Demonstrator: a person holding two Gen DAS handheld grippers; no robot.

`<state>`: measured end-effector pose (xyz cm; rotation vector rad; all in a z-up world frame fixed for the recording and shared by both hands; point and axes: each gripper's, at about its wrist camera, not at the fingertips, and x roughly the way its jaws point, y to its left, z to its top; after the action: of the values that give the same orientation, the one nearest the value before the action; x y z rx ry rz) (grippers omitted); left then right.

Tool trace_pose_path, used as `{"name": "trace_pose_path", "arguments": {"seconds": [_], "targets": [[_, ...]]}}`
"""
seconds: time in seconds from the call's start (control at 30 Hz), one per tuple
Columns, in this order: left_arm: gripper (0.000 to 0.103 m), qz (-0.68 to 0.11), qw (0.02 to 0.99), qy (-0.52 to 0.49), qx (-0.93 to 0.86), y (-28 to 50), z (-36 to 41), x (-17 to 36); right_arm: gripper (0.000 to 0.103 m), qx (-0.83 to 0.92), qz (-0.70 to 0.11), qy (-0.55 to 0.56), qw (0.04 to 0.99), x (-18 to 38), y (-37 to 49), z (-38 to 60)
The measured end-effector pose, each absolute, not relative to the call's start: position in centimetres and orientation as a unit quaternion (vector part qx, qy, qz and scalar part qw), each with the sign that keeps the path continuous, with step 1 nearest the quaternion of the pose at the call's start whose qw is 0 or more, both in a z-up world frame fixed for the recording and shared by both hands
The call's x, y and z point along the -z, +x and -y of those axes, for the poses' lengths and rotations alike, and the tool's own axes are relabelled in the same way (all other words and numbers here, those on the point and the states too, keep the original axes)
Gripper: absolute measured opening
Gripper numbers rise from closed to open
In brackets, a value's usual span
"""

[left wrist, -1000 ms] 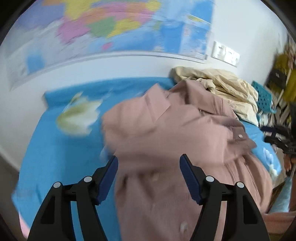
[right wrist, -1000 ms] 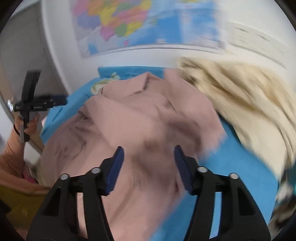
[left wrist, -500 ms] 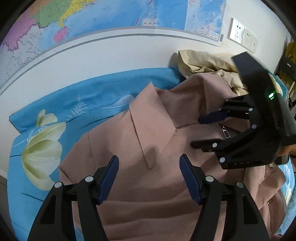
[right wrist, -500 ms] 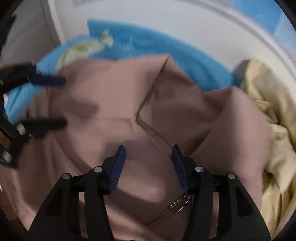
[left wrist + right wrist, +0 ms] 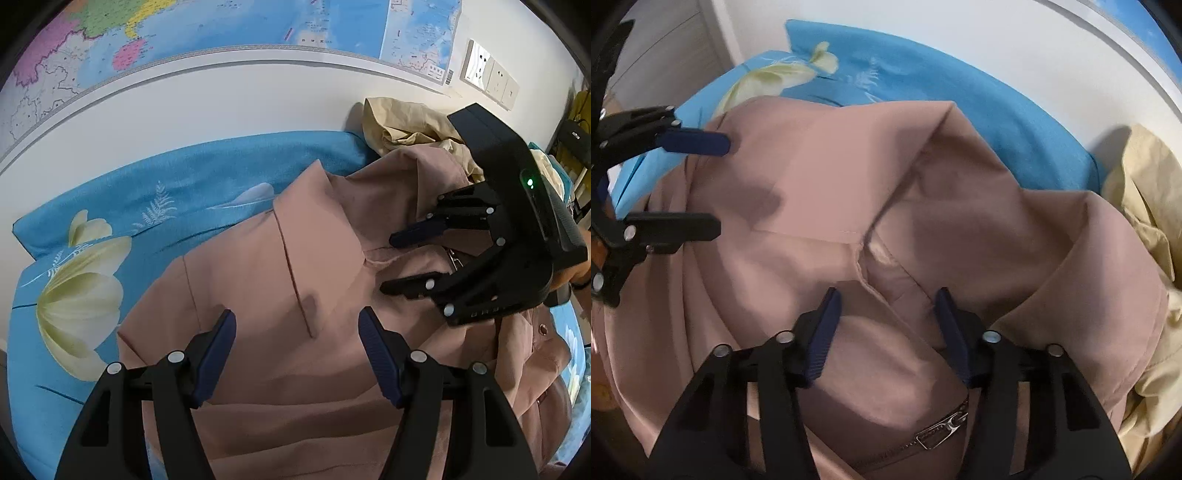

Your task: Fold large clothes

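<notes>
Pink coat (image 5: 288, 280) on blue sheet (image 5: 110, 206), left gripper (image 5: 297, 350) wide open above collar, holding nothing, right gripper (image 5: 886, 321) closing over the neckline, pads not yet pressing cloth.

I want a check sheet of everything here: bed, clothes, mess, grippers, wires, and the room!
Surface: blue flowered sheet.
Job's things: pink jacket spread out, collar up, zipper pull showing.
Clutter: beige garment crumpled beside the jacket.
Grippers: left gripper open above the jacket; right gripper closing over the neckline, not yet pinching.
Cables: nothing seen.
Surroundings: wall map, sockets.
</notes>
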<state>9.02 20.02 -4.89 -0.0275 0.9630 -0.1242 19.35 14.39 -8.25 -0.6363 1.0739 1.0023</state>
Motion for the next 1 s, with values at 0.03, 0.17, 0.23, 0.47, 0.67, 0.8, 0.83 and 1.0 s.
{"name": "trace_pose_path", "arguments": {"seconds": [0.03, 0.17, 0.23, 0.47, 0.67, 0.8, 0.83, 1.0], "targets": [[0.066, -0.463, 0.884, -0.013, 0.059, 8.9, -20.1, 4.9, 0.005, -0.457, -0.486, -0.277, 0.691, 8.1, 19.3, -14.2], [0.066, -0.463, 0.884, -0.020, 0.054, 8.9, -20.8, 5.0, 0.002, -0.456, -0.466, -0.296, 0.698, 7.5, 17.9, -13.7], [0.066, -0.462, 0.885, -0.020, 0.054, 9.0, -21.0, 5.0, 0.002, -0.454, -0.452, -0.288, 0.712, 6.5, 17.6, -13.1], [0.066, -0.451, 0.892, -0.015, 0.040, 9.5, -21.0, 3.7, 0.001, -0.422, -0.380, -0.291, 0.770, 3.0, 16.8, -14.0], [0.067, -0.444, 0.896, -0.008, 0.028, 10.1, -20.7, 3.5, 0.001, -0.380, -0.352, -0.305, 0.799, 2.7, 18.3, -15.9], [0.068, -0.458, 0.889, 0.013, 0.017, 10.0, -20.4, 4.9, 0.002, -0.350, -0.376, -0.336, 0.790, 6.1, 19.2, -16.1], [0.068, -0.462, 0.887, 0.011, 0.017, 9.6, -20.5, 5.2, 0.009, -0.332, -0.384, -0.352, 0.786, 7.3, 19.4, -16.1], [0.079, -0.448, 0.894, -0.009, 0.014, 4.9, -23.3, 4.6, 0.067, -0.327, -0.352, -0.304, 0.823, 3.9, 17.4, -11.9]]}}
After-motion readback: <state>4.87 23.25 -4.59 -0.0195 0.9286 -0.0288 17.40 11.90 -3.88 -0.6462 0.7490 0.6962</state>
